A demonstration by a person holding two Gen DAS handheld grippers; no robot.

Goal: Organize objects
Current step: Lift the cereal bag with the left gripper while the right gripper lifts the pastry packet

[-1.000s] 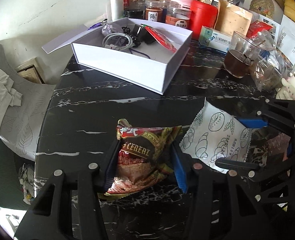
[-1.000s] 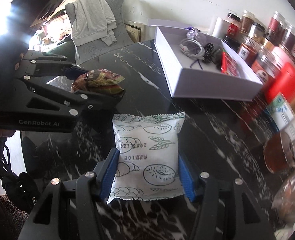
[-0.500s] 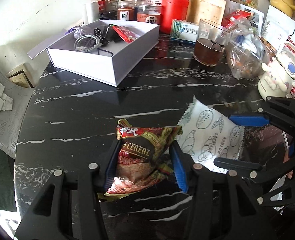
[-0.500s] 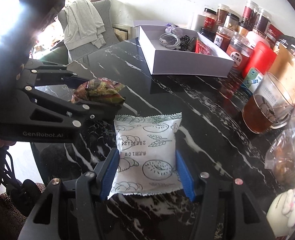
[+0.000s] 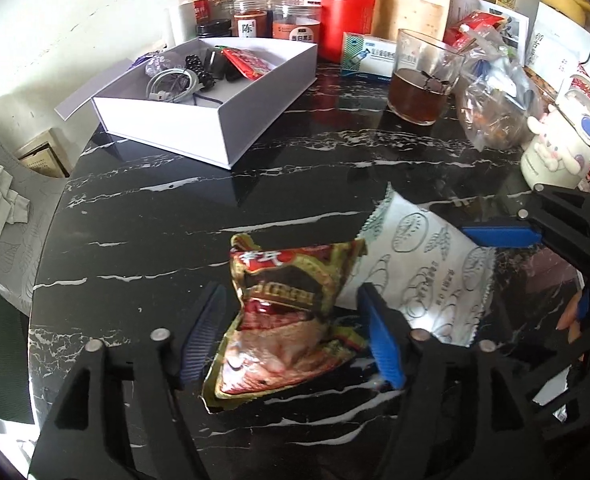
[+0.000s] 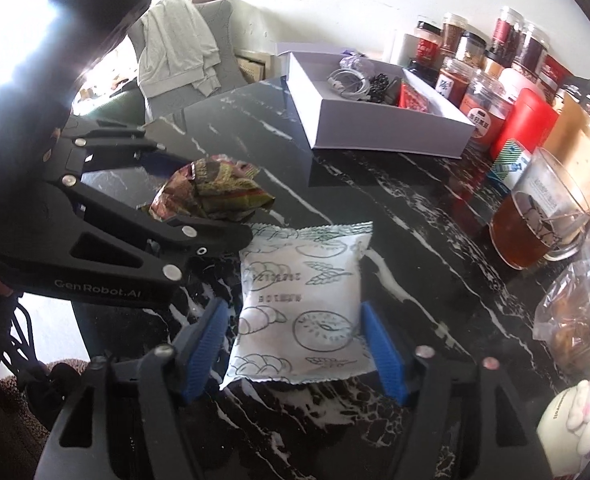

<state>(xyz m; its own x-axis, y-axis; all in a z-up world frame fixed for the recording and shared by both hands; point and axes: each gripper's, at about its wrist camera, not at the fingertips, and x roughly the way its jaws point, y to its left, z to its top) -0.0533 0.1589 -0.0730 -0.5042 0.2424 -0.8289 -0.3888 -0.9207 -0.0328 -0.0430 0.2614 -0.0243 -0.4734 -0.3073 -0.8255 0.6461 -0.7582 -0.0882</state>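
A crumpled red and gold cereal packet (image 5: 287, 320) lies between the fingers of my left gripper (image 5: 291, 340), whose jaws now stand apart from its sides; it also shows in the right wrist view (image 6: 211, 196). A white bread packet (image 6: 307, 304) with line drawings lies on the black marble table (image 5: 155, 216) between the fingers of my right gripper (image 6: 295, 348), with small gaps at both pads. The white packet also shows in the left wrist view (image 5: 427, 276). The white open box (image 5: 215, 92) with cables and small items stands at the far left.
Spice jars (image 5: 251, 20), a red canister (image 5: 347, 20) and a brown pouch line the back. A glass of dark tea (image 5: 423, 80), a plastic bag of snacks (image 5: 495, 116) and a white character mug (image 5: 563, 140) stand at right. A chair with grey cloth (image 6: 179, 48) is beyond the table.
Both grippers have opened; the cereal packet and the white packet now rest loose on the table. Both views have pulled back and swung right, so the box looks farther away.
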